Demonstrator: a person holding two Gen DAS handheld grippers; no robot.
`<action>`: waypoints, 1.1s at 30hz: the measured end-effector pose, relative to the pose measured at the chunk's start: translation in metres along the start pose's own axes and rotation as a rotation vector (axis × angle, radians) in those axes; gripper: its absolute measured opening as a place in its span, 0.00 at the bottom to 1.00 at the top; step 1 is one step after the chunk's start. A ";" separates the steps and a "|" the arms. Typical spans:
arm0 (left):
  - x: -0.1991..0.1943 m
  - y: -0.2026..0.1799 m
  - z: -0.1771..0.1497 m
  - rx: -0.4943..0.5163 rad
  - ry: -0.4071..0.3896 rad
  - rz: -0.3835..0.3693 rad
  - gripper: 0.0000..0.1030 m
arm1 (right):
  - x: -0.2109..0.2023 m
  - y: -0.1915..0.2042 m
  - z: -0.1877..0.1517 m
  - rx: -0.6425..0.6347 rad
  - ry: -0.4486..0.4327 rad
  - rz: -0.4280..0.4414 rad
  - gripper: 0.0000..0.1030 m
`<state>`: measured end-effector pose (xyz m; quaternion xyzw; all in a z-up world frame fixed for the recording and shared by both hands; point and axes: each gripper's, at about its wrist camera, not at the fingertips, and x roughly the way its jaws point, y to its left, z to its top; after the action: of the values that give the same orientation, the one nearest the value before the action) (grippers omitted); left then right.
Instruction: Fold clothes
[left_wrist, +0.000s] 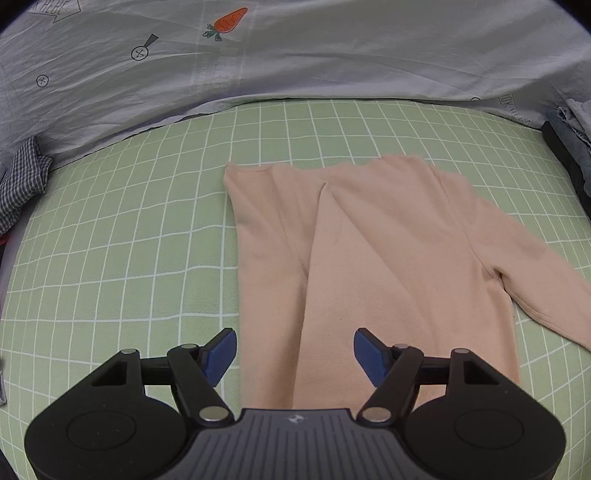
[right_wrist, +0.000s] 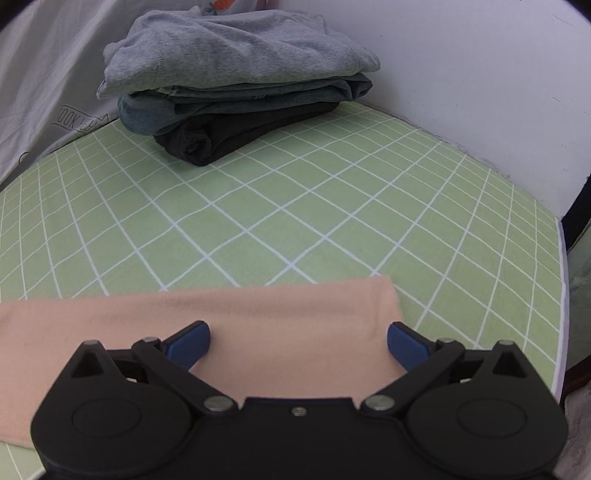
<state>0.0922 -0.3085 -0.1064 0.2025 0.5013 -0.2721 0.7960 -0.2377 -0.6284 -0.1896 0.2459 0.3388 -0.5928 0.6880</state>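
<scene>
Peach long-sleeved knit top (left_wrist: 369, 240) lies partly folded on green grid sheet (left_wrist: 129, 240), right sleeve spread; soft, limp, best pinched at sleeve cuff; left gripper (left_wrist: 294, 354) and right gripper (right_wrist: 298, 341) jaws apart, empty.

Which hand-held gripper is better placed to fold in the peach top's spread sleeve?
Right, probably. The right hand-held gripper hovers open directly over the spread sleeve; the left hand-held gripper, also open, sits at the peach top body's hem.
</scene>
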 end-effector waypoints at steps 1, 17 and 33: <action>0.003 -0.003 0.000 0.008 0.006 -0.001 0.69 | 0.002 -0.003 -0.001 -0.002 -0.008 -0.011 1.00; -0.019 -0.022 -0.022 0.095 -0.021 -0.039 0.69 | -0.010 -0.016 -0.028 0.077 -0.068 0.030 1.00; -0.026 -0.016 -0.027 0.078 -0.037 -0.037 0.69 | -0.011 -0.050 -0.024 0.534 0.033 0.332 0.13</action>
<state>0.0542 -0.2990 -0.0947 0.2191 0.4790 -0.3099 0.7915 -0.2912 -0.6128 -0.1937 0.4794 0.1374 -0.5362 0.6810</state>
